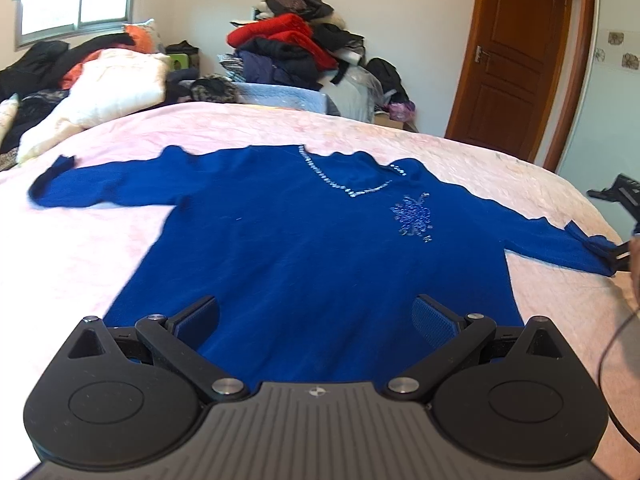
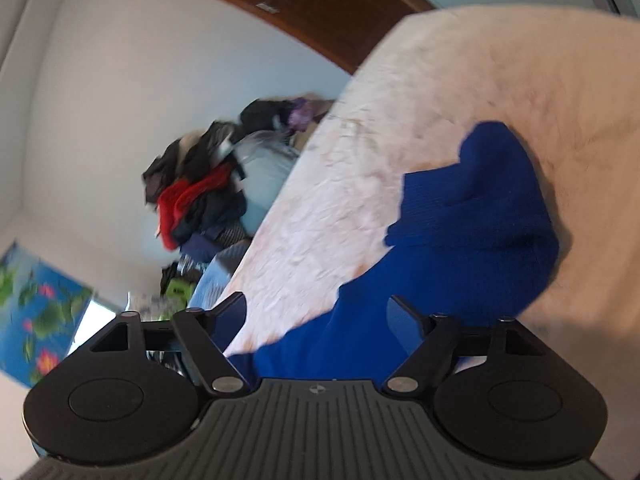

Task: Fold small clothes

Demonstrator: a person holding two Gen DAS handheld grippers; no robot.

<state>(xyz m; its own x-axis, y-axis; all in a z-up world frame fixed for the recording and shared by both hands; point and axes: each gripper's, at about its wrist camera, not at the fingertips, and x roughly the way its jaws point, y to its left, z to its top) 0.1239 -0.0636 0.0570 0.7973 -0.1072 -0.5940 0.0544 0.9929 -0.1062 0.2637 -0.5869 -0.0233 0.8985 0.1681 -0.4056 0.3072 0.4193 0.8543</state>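
A blue long-sleeved sweater (image 1: 304, 240) with a beaded V-neck and a beaded motif lies flat, front up, on the pink bedspread (image 1: 360, 136), sleeves spread to both sides. My left gripper (image 1: 316, 318) is open, hovering over the sweater's bottom hem. My right gripper (image 2: 318, 318) is open, tilted sideways, with the sweater's right sleeve (image 2: 472, 232) between and beyond its fingers; the cuff is folded back on itself. The right gripper also shows at the far right edge of the left wrist view (image 1: 624, 256), by the sleeve cuff.
A heap of clothes (image 1: 288, 44) stands behind the bed, with pillows and more clothes (image 1: 108, 80) at the back left. A wooden door (image 1: 516, 56) is at the right. A black cable (image 1: 612, 344) hangs at the right edge.
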